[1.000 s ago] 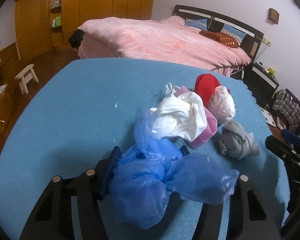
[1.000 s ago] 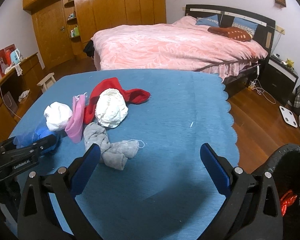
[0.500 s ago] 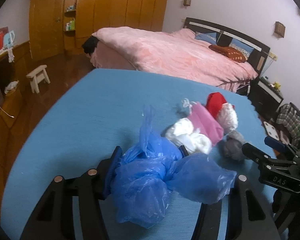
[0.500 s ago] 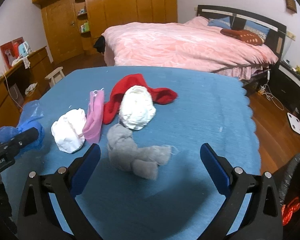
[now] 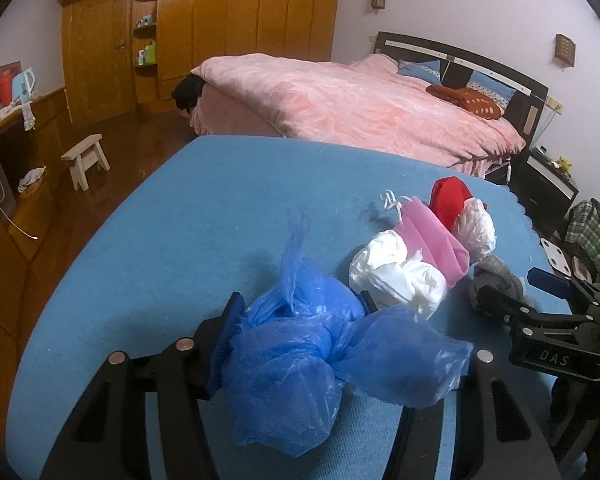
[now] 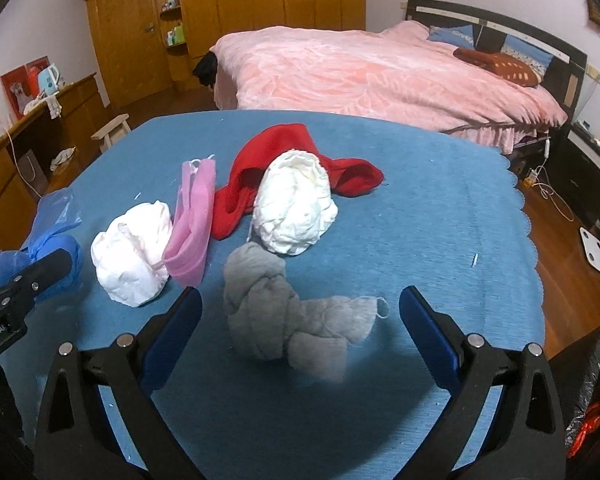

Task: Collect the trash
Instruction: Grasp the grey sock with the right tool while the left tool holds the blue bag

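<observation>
My left gripper (image 5: 300,320) is clamped on a crumpled blue plastic bag (image 5: 300,356), which bulges out between the pads just above the blue tablecloth (image 5: 188,216). My right gripper (image 6: 300,320) stands wide with nothing pressed between the pads; its jaws have just been closing a little, and the grey knotted cloth (image 6: 276,320) lies on the cloth between them, not yet touched as far as I can tell.

I judge the collecting to be early on: 1 piece is in hand and none of the rest has left the table. A dark bin (image 6: 596,408) shows at the lower right edge of the right view with something red inside, though I cannot tell what.

Counted on the table: 1 blue bag, held; 2 white crumpled wads, 1 near the blue bag (image 6: 134,252) and 1 resting against the red cloth (image 6: 296,208); 1 pink pouch (image 6: 192,224) standing between the 2 wads; 1 red cloth (image 6: 276,152); 1 grey cloth. That makes 6 things, with 5 left lying
</observation>
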